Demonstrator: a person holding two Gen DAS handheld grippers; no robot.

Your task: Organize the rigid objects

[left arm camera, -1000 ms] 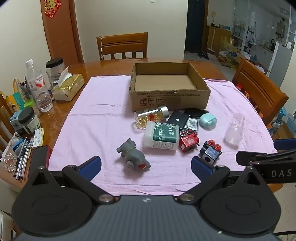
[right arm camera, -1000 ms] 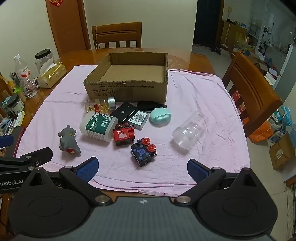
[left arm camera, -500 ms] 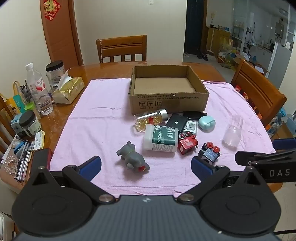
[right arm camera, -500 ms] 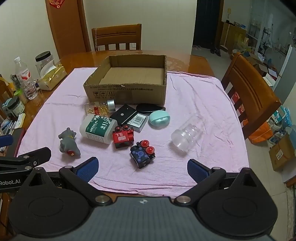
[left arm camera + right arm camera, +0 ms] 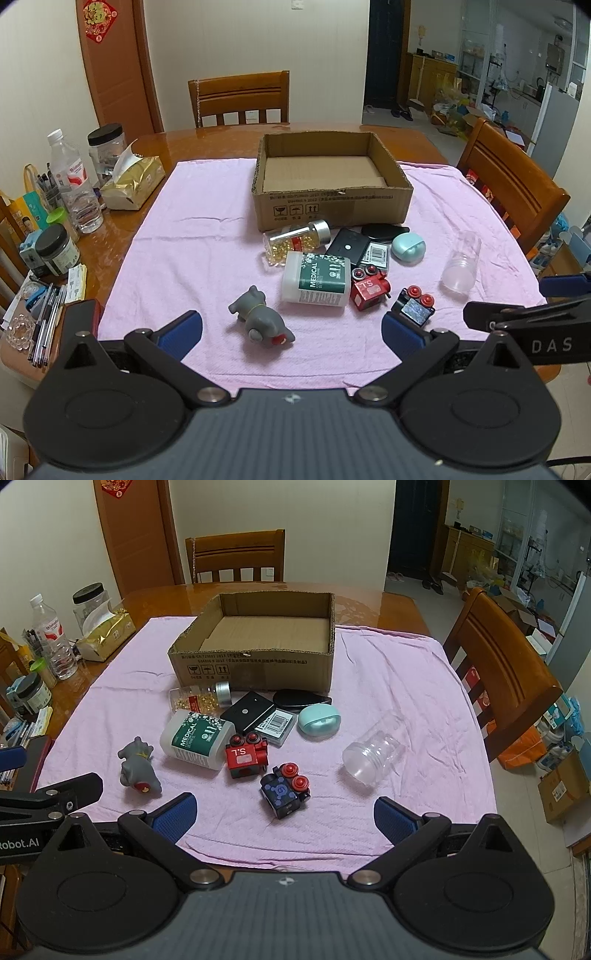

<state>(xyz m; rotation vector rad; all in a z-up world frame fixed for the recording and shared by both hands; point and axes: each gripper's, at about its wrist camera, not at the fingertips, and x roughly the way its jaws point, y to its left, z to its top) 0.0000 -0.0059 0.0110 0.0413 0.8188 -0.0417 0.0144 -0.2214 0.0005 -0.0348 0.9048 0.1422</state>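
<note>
Pink cloth point(image 5: 207, 221) covers desk; cardboard box point(image 5: 332, 206) empty at far side. Left gripper point(image 5: 291, 328) spread wide, empty; grey elephant toy point(image 5: 260, 317) lies just ahead between fingers, long axis diagonal. Right gripper point(image 5: 284, 812) likewise released, nearest blue block point(image 5: 284, 792).

both grippers drawn back slightly; cardboard box point(image 5: 332, 206) appears farther.

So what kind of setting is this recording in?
Most likely a home dining room: a wooden dining table with matching chairs, household clutter such as a tissue box, and a doorway to a kitchen-like room.
</note>
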